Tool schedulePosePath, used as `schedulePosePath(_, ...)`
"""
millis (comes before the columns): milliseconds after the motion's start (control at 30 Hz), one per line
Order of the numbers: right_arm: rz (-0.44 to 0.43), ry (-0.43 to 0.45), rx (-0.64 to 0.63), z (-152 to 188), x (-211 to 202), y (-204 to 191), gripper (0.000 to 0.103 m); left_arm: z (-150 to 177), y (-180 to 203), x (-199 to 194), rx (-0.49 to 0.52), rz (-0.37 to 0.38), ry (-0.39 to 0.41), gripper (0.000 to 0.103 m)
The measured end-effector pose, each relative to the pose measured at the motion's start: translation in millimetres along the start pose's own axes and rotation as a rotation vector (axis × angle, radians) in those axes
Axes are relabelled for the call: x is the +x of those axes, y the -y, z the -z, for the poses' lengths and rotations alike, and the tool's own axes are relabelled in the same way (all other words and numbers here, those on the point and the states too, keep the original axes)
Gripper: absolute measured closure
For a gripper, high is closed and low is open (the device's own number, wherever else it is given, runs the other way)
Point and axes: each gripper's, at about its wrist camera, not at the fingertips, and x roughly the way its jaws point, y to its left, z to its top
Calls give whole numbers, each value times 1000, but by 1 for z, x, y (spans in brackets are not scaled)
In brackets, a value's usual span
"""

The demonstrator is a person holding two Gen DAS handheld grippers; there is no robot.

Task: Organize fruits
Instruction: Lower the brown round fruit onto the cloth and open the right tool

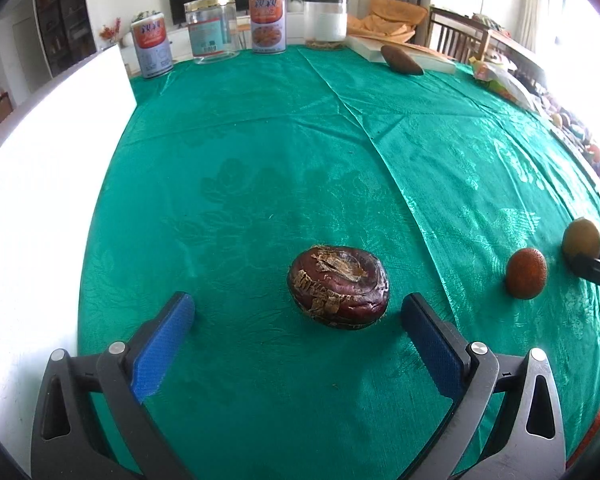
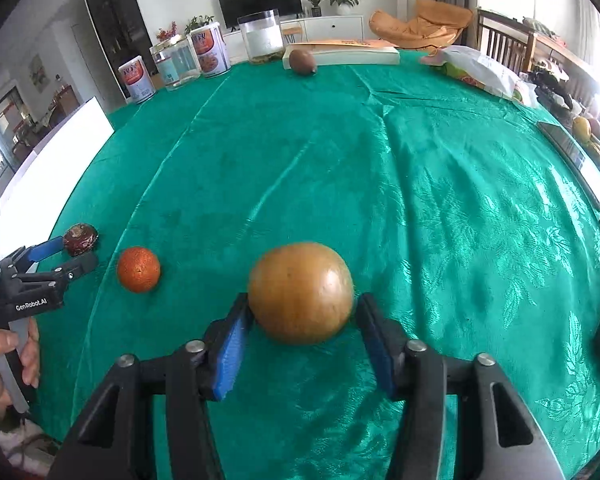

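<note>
A dark maroon wrinkled fruit lies on the green tablecloth, just ahead of my open left gripper, nearer its right finger. An orange fruit and a yellow-brown round fruit lie to its right. In the right wrist view my right gripper has its blue pads at both sides of the yellow-brown fruit, which rests on the cloth. The orange fruit and maroon fruit lie left, by the left gripper. A brown fruit lies far back.
Two tins, a clear jar and a white-filled jar stand along the far edge. A flat white box and plastic bags lie at the back right. A white board stands at the left.
</note>
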Motion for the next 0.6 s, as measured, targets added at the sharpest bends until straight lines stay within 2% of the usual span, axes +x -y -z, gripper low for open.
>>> schedulePosePath(67,12,19,-19,0,1,3,29,0,0,0,0,0,0,0)
schedulePosePath(133,37,17,-97,2,8,-6,24,0,0,0,0,0,0,0)
schedulePosePath(200,60,18,-176,8,10,-18,14,0,0,0,0,0,0,0)
schedulePosePath(267,58,11,-204,10,11,-23,13,0,0,0,0,0,0,0)
schedulePosePath(333,52,-1,-191,9,14,-20,6,0,0,0,0,-1,0,0)
schedulePosePath(500,74,-11,-168,9,17,-17,0,0,1,0,0,-1,0,0)
schedulePosePath(600,79,-10,-160,9,17,-15,0,0,1,0,0,-1,0,0)
